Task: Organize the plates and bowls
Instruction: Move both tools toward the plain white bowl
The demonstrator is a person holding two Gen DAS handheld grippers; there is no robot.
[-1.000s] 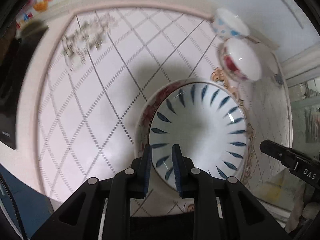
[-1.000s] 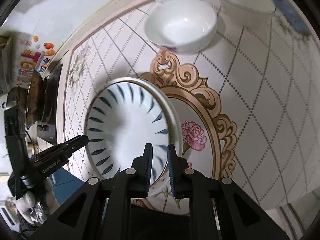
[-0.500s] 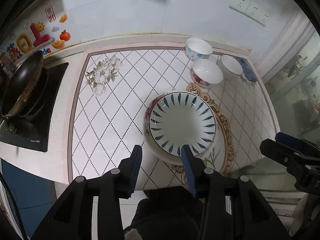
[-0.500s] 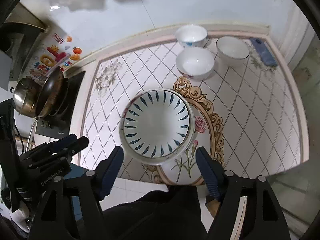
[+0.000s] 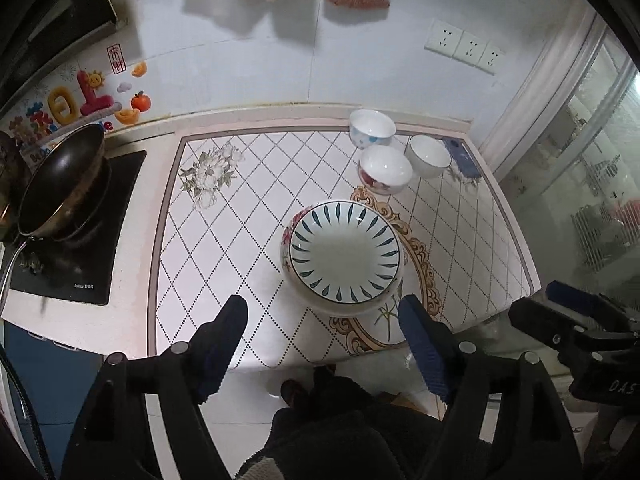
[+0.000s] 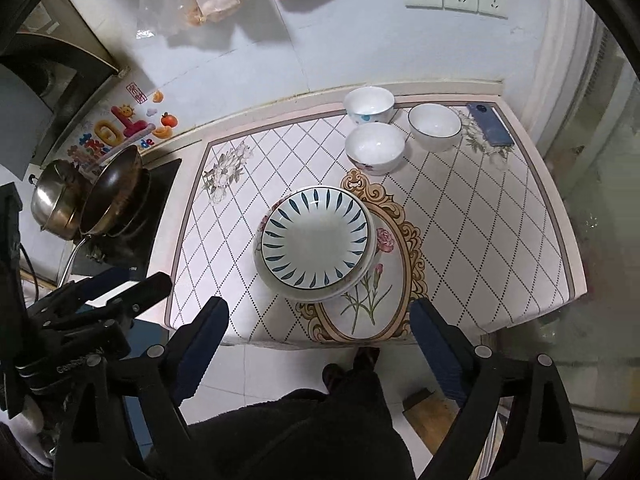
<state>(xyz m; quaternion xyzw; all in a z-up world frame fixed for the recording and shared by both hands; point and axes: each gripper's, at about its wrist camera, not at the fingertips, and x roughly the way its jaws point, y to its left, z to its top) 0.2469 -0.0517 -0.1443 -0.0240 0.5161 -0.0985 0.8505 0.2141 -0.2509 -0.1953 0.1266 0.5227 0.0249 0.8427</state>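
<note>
Plates sit stacked in the middle of the counter [image 6: 500, 216], the blue-leaf plate [image 6: 315, 245] on top of a flowered plate [image 5: 289, 236] whose pink rim peeks out on the left. The stack rests on the left edge of the gold oval frame printed on the counter's covering, nearer the front edge than the wall. Stacked this way they take one spot instead of two, which looks like the point of the job.

Both tools hang high above the near edge of the counter and well clear of the dishes. The left gripper [image 5: 323, 330] has its blue-padded jaws spread wide with nothing between them, and the right gripper [image 6: 319, 330] is just as wide and just as empty. I'd guess that open, raised stance is there to take in the whole counter before the next pick.

Three bowls stand at the far right near the wall: a blue-dotted bowl [image 6: 369, 104] farthest back, a red-flowered bowl [image 6: 375, 147] just in front of it, and a plain white bowl [image 6: 434, 125] with a thin dark rim to their right. They sit close together but not nested, so I'd judge they are what is left to gather. A blue phone [image 6: 491, 125] lies at the far right corner, and a dark wok [image 5: 64, 184] sits on the stove to the left.

The top plate is glossy white, shallow, ringed with dark blue leaf strokes pointing inward.
</note>
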